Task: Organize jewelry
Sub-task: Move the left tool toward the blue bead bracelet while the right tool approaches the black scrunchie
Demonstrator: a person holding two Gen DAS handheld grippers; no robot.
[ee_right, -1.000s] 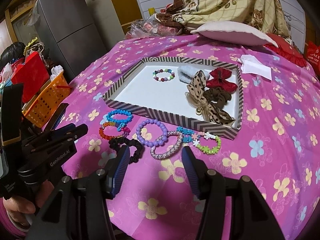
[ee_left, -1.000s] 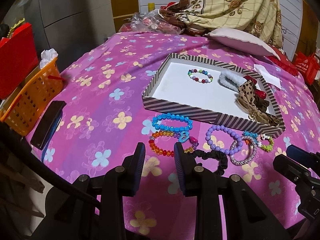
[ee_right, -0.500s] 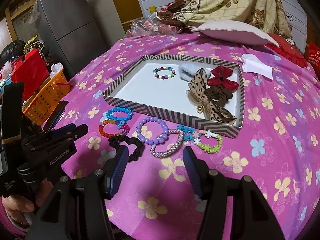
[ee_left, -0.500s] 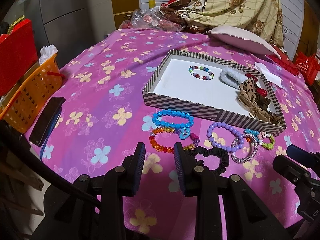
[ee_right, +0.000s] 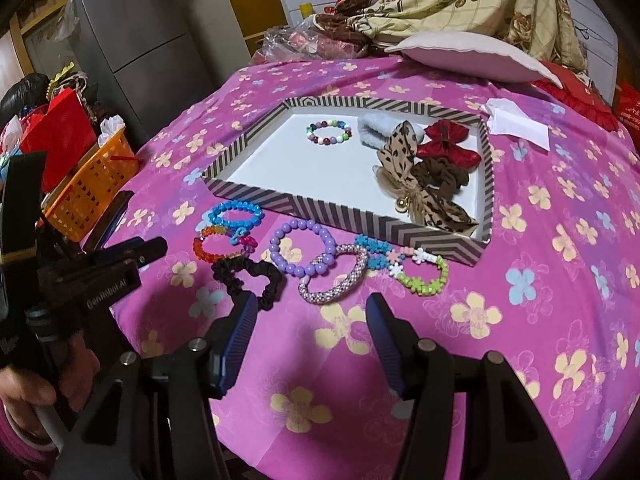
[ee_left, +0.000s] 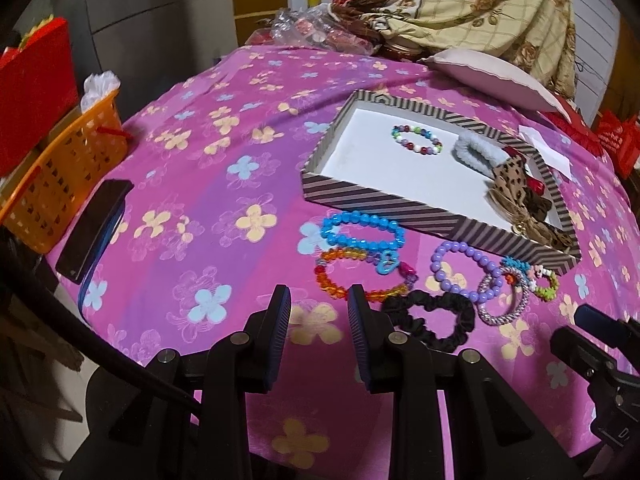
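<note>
Pink flowered cloth covers the surface, and your striped tray (ee_right: 352,216) sits on it holding a beaded bracelet (ee_right: 329,133), a leopard bow (ee_right: 404,160) and scrunchies. Your right gripper (ee_right: 312,312) hovers with fingers spread wide just short of the silver bangle (ee_right: 334,276) — nothing between them. Your left gripper (ee_left: 316,304) has its fingers narrower, empty too, beside the black scrunchie (ee_left: 430,318) and near the rainbow bracelet (ee_left: 360,276).
</note>
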